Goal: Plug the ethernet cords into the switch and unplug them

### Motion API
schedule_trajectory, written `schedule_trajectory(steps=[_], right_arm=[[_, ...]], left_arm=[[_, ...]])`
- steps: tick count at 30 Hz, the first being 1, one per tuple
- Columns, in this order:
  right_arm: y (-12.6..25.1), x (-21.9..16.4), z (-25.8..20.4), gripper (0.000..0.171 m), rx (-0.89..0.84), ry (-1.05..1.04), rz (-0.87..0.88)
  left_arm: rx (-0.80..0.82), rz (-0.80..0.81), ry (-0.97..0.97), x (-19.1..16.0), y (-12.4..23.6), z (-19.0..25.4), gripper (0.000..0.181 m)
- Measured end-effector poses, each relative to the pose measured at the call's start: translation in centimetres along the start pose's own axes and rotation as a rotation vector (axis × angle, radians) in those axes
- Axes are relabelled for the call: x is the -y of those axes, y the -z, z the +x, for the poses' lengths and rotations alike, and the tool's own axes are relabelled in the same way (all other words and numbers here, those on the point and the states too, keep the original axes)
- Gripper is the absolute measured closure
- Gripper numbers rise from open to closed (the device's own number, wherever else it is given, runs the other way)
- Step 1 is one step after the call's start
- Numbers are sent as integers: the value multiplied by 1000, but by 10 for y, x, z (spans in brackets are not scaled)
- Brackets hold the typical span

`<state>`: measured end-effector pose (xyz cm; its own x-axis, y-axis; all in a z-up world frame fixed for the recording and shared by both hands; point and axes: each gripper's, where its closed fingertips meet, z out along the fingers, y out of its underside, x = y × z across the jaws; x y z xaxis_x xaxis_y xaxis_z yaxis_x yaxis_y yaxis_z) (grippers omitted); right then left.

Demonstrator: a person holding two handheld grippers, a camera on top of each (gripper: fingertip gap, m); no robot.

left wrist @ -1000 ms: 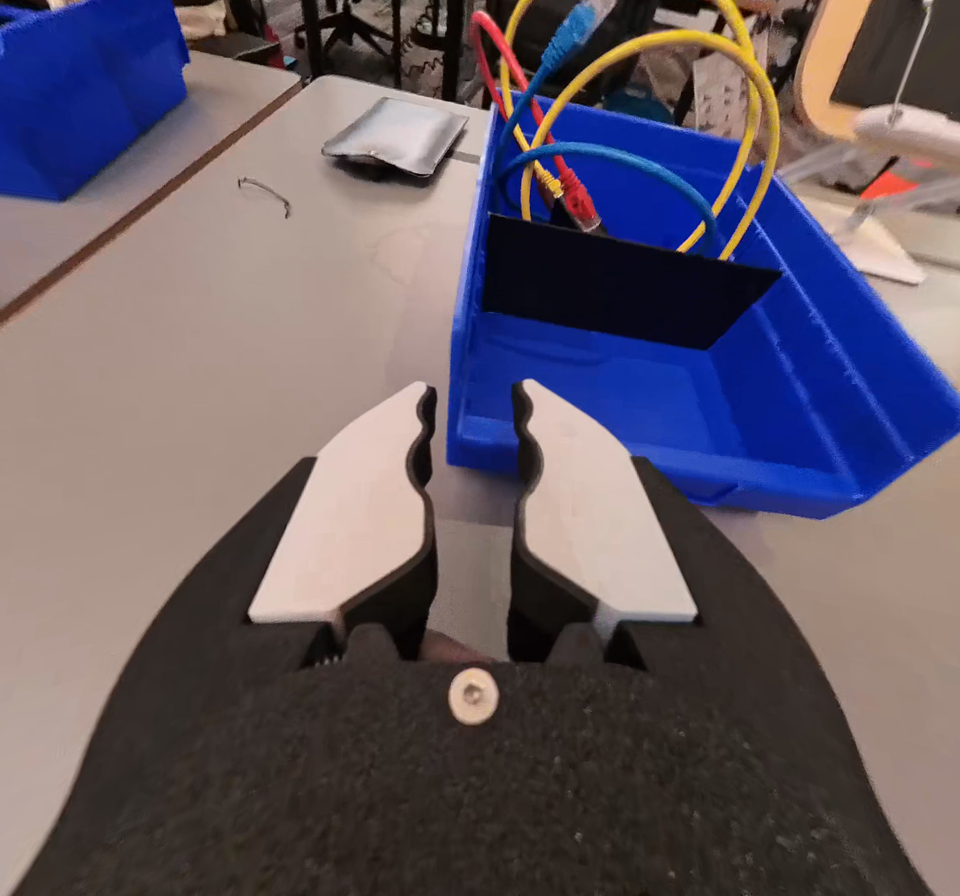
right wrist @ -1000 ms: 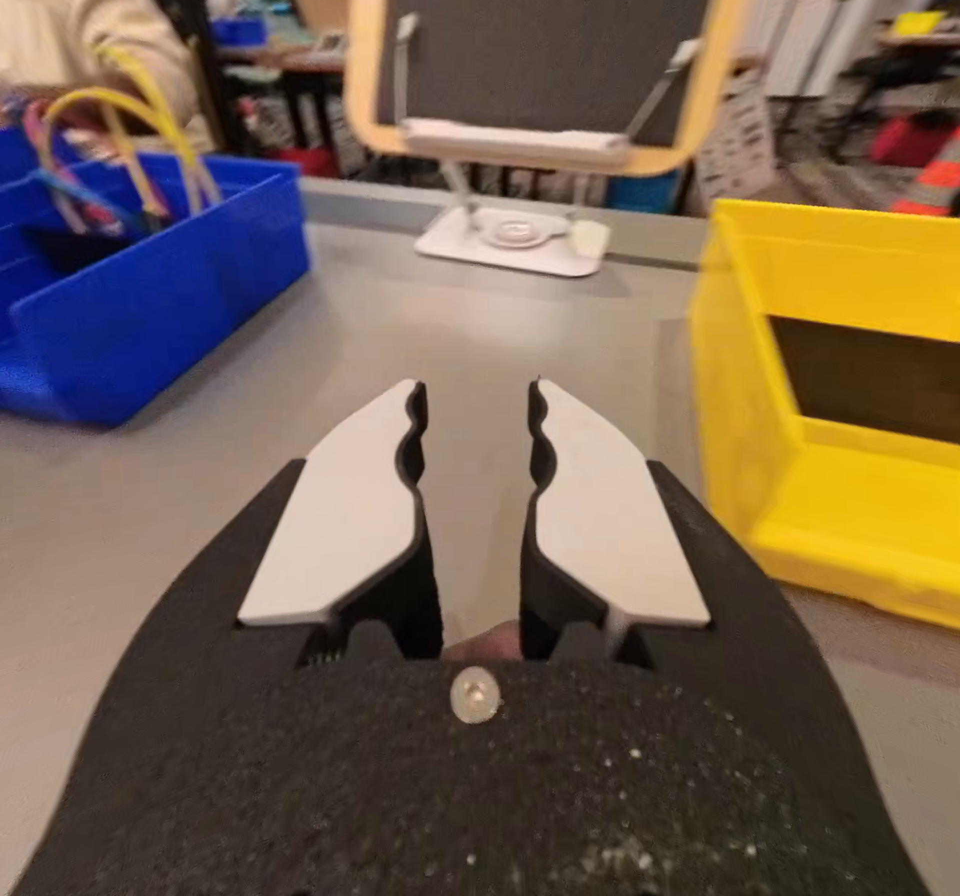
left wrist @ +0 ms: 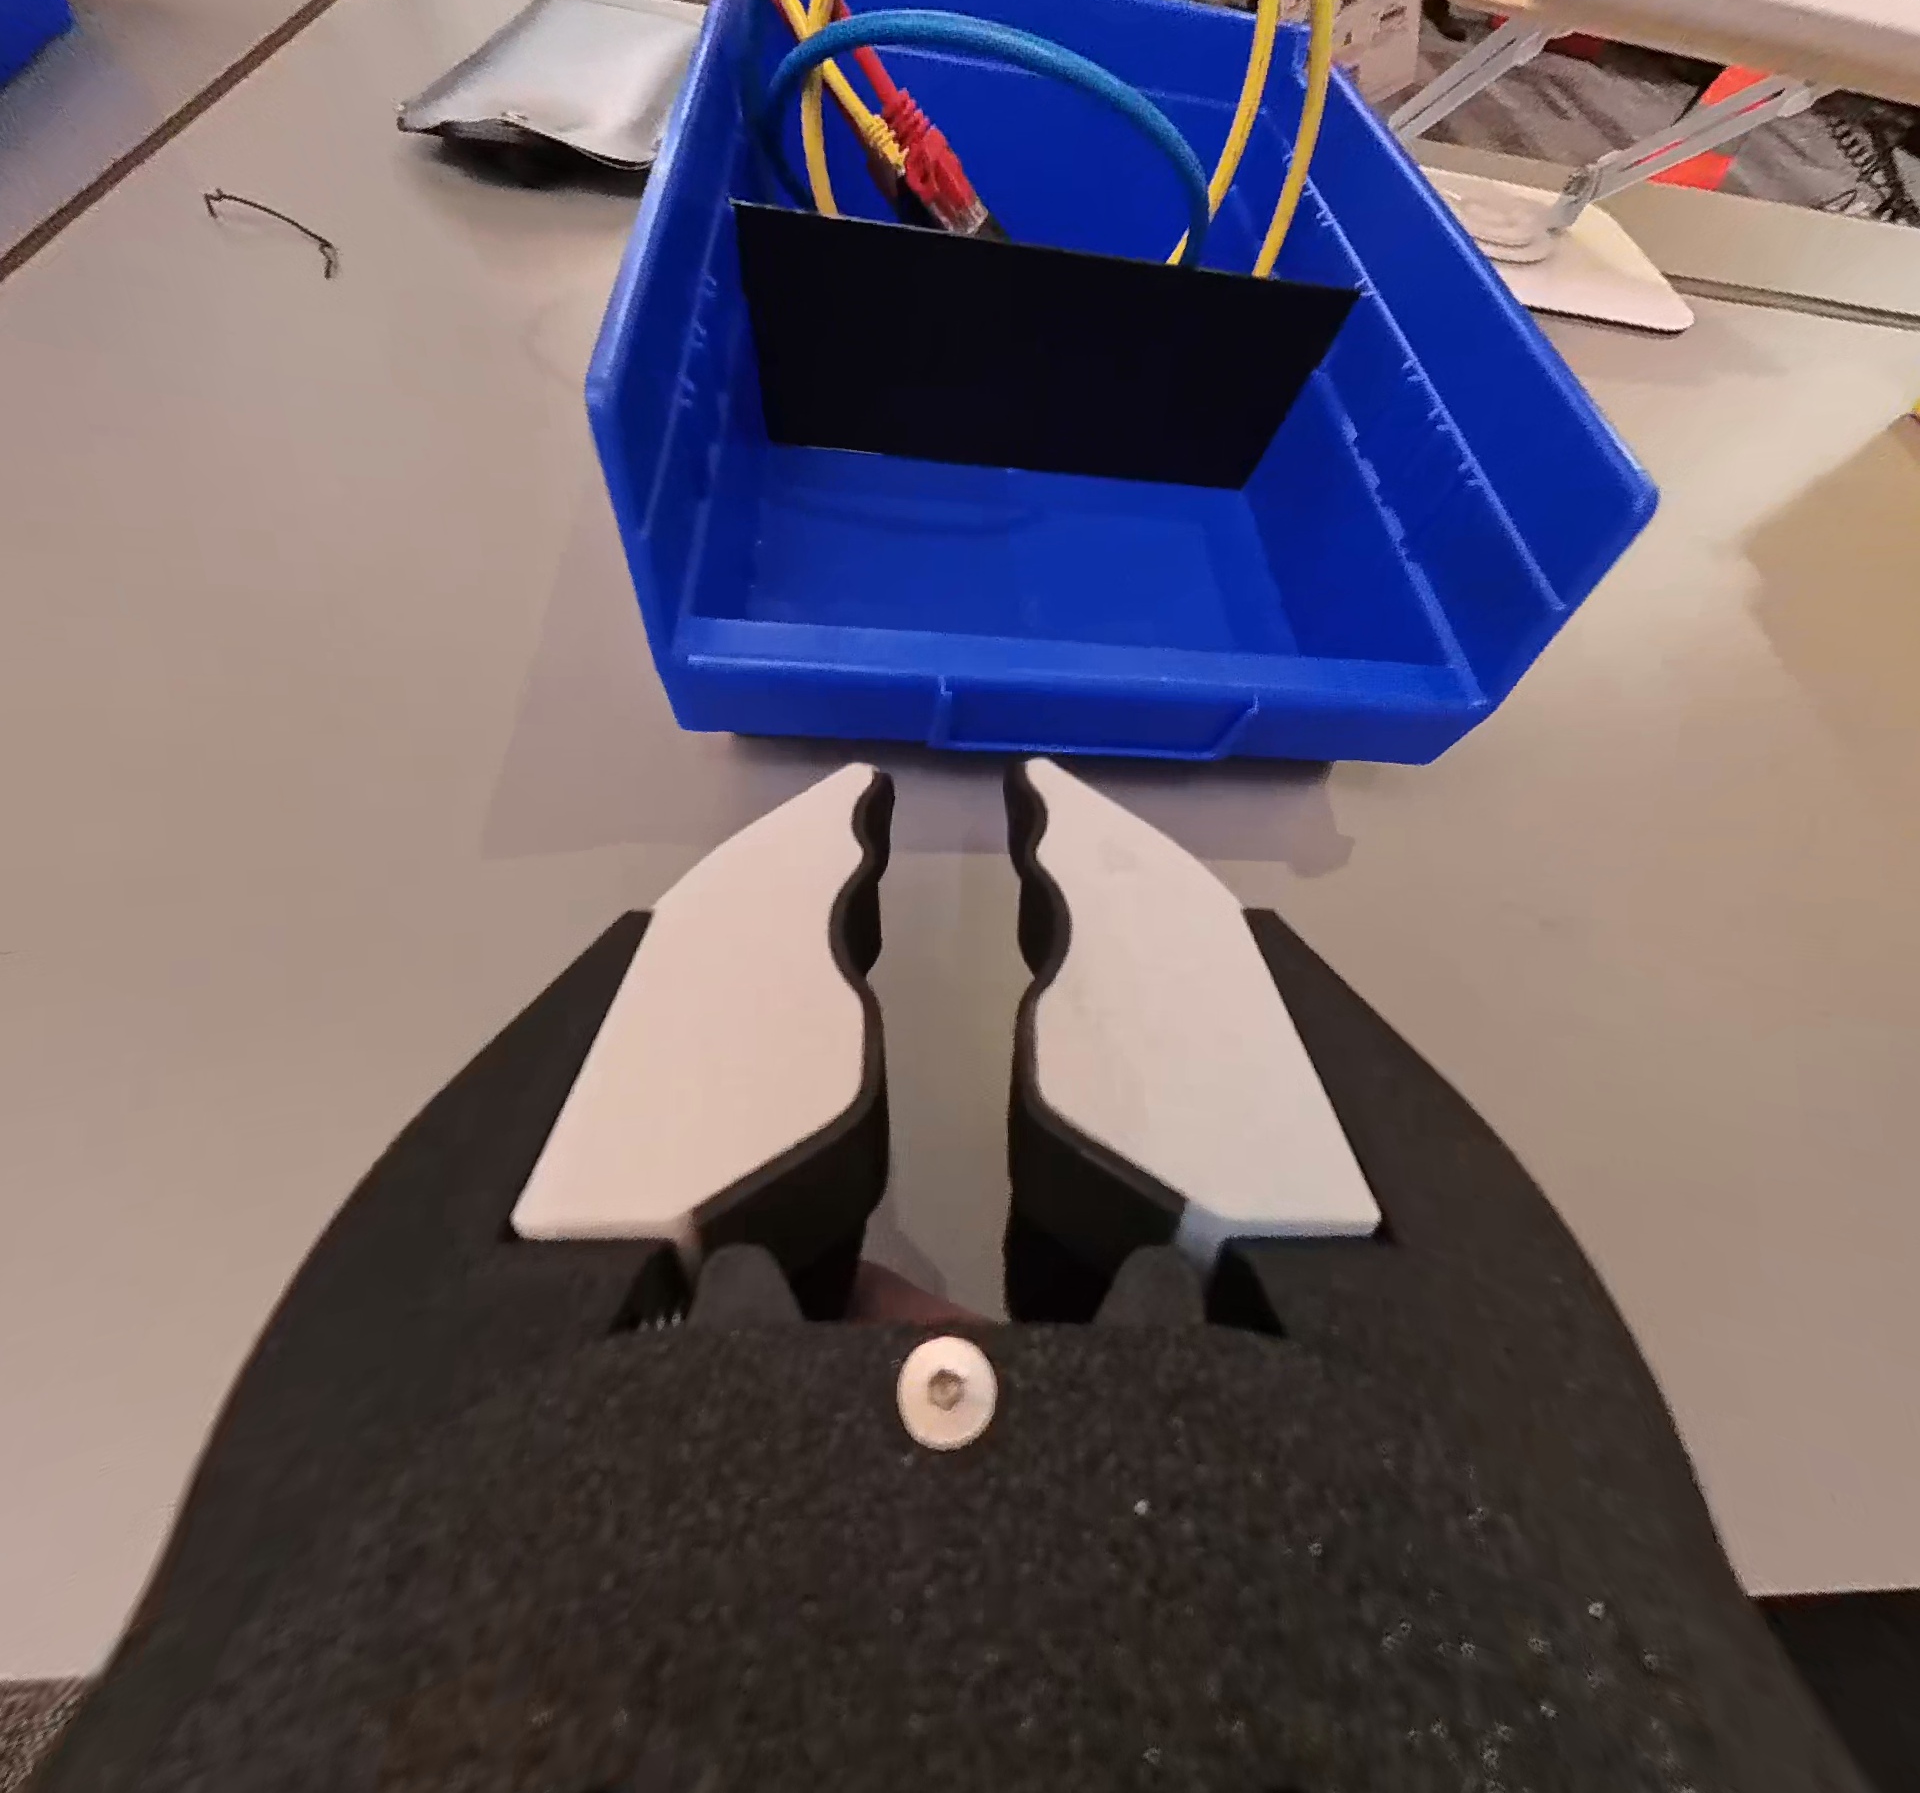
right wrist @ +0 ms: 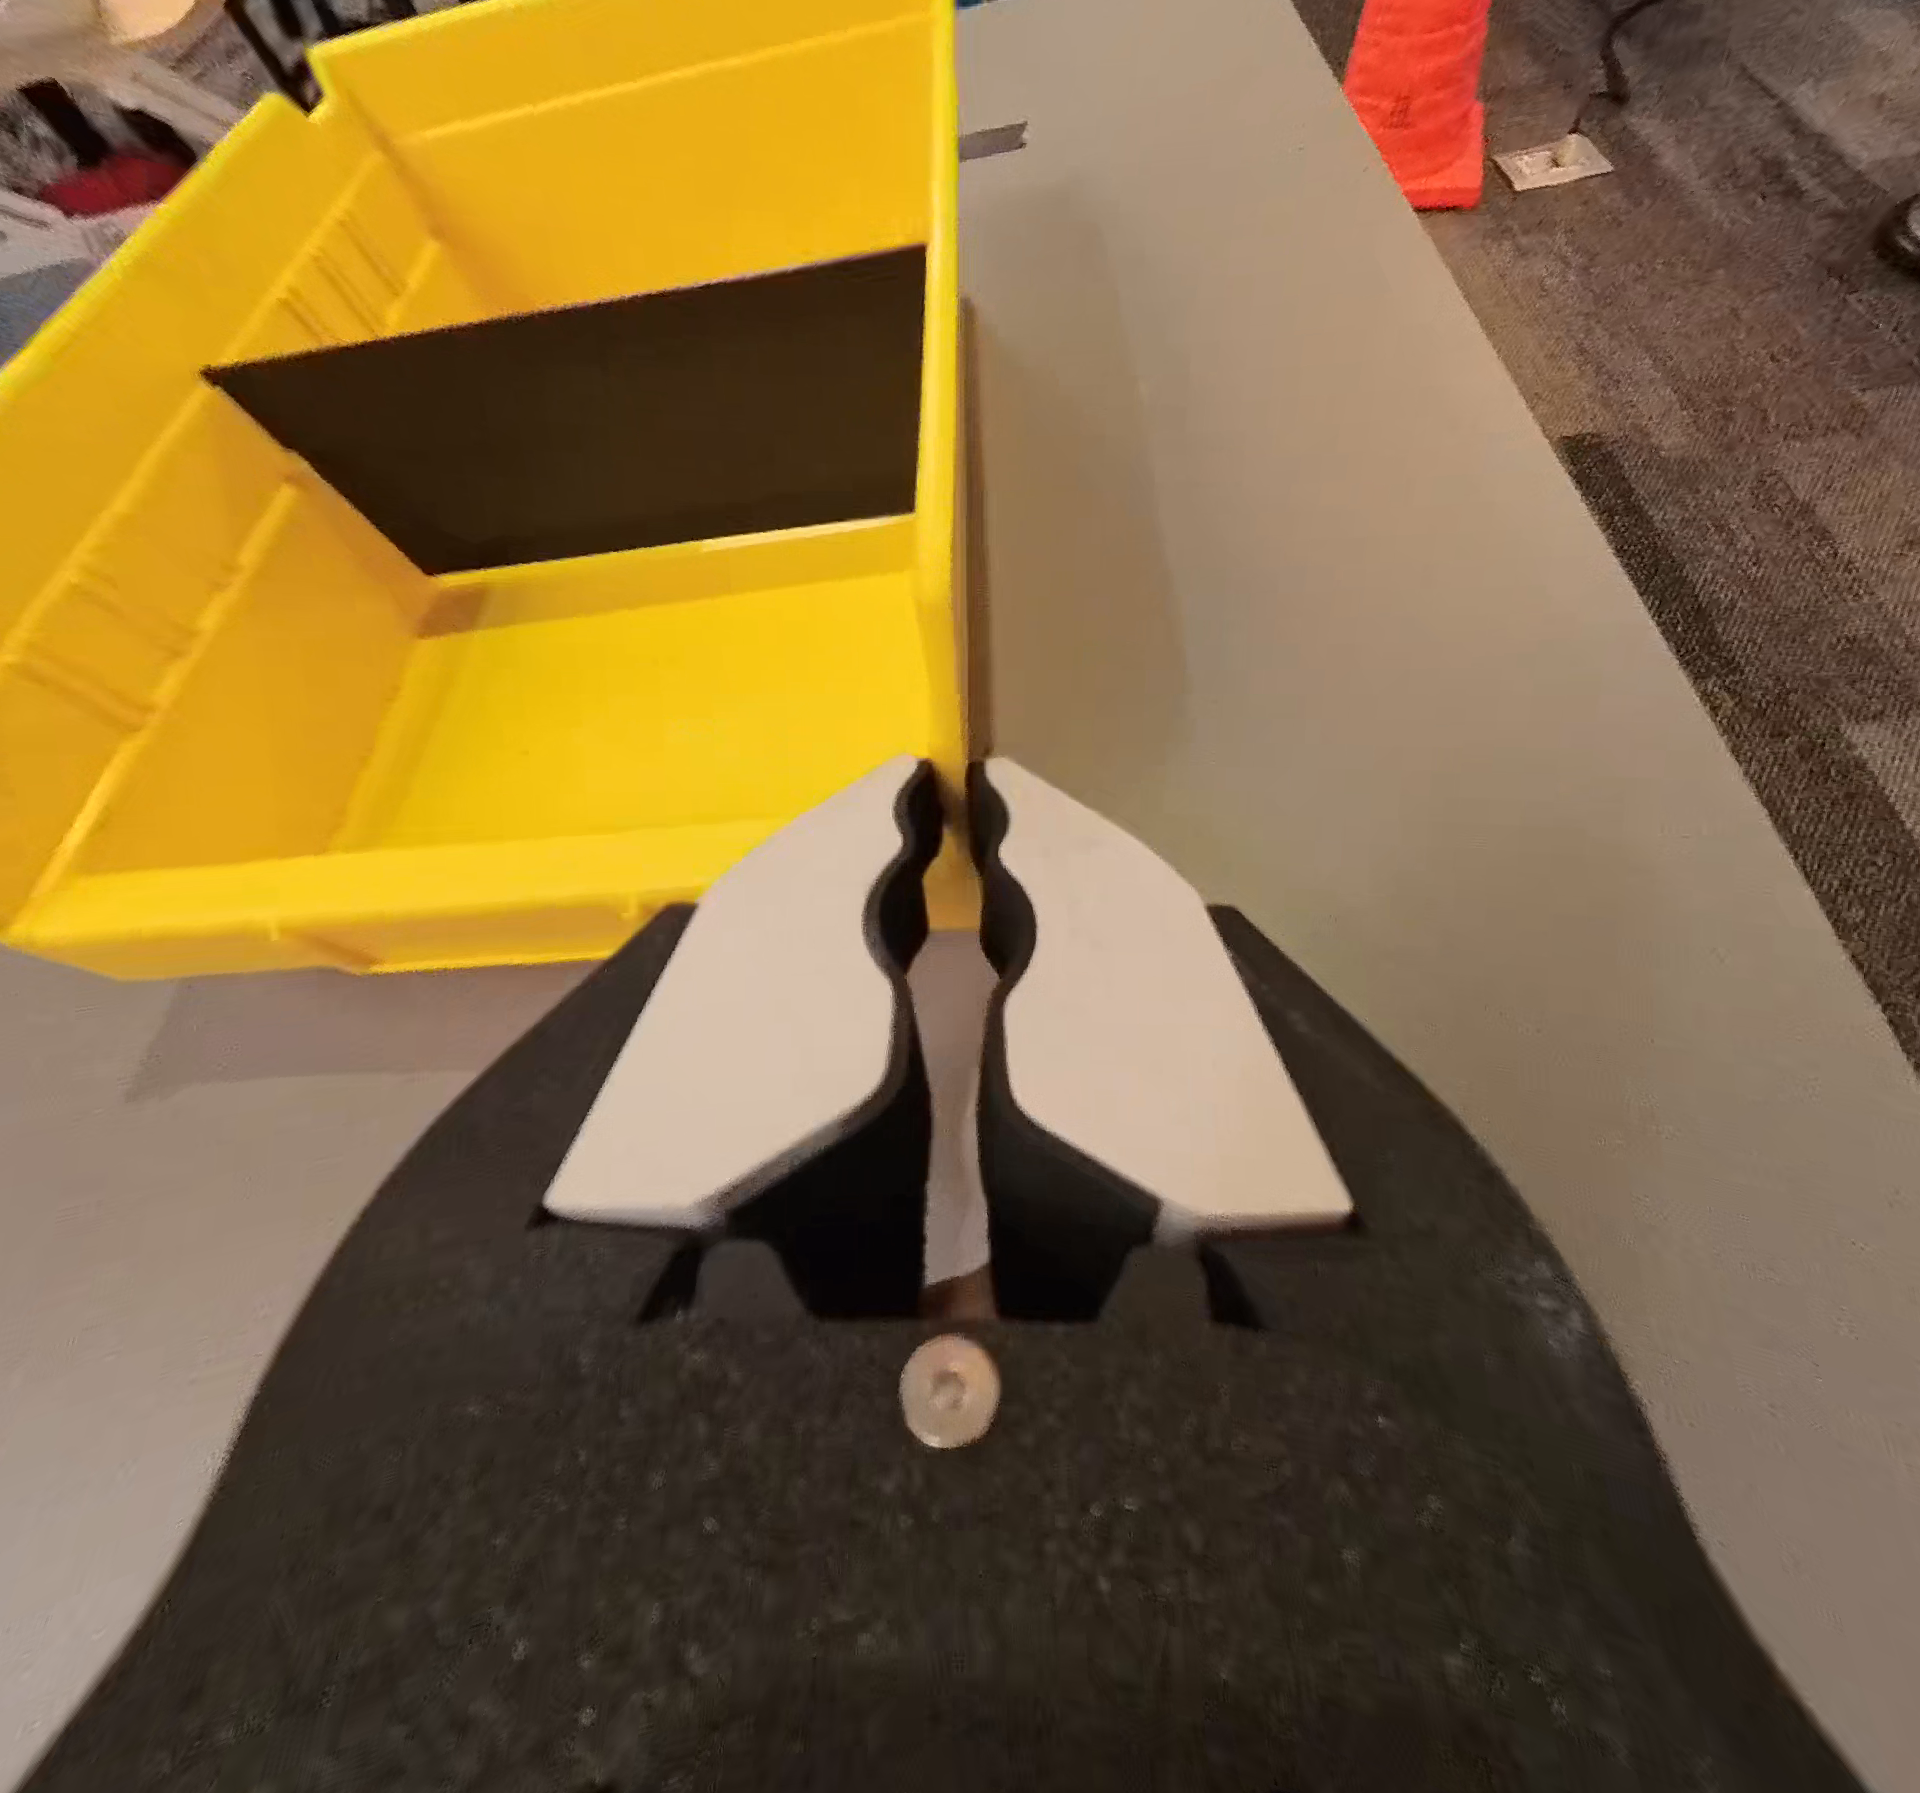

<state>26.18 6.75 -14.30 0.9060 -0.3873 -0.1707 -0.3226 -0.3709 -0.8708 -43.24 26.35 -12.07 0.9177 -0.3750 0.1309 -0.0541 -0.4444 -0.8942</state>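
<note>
Our left gripper [left wrist: 948,793] gapes empty before the glossy blue plastic bin [left wrist: 1091,704] of looping ethernet cords [left wrist: 1273,81]; our right gripper [right wrist: 954,779], nearly closed and empty, nears the yellow bin [right wrist: 582,122] by the desk's right edge.

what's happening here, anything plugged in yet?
A person holds a gripper in each hand over a grey table. The left gripper, jaws open and empty, faces a blue bin where red, yellow and blue cords loop up behind a black divider. The right gripper, jaws nearly closed with a narrow gap, is at the right wall of a yellow bin. No switch is visible, and no cord is held.
</note>
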Motion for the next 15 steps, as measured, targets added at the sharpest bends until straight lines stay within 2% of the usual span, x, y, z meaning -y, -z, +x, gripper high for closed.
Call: schedule_trajectory(steps=[5, 15], right_arm=[[13, -5, 9, 166, -24, 146, -39], [11, 0, 17, 162, 17, -12, -7]], left_arm=[[4, -13, -11, -4, 2, -1, 161], [-8, -17, 4, -5, 4, 0, 161]])
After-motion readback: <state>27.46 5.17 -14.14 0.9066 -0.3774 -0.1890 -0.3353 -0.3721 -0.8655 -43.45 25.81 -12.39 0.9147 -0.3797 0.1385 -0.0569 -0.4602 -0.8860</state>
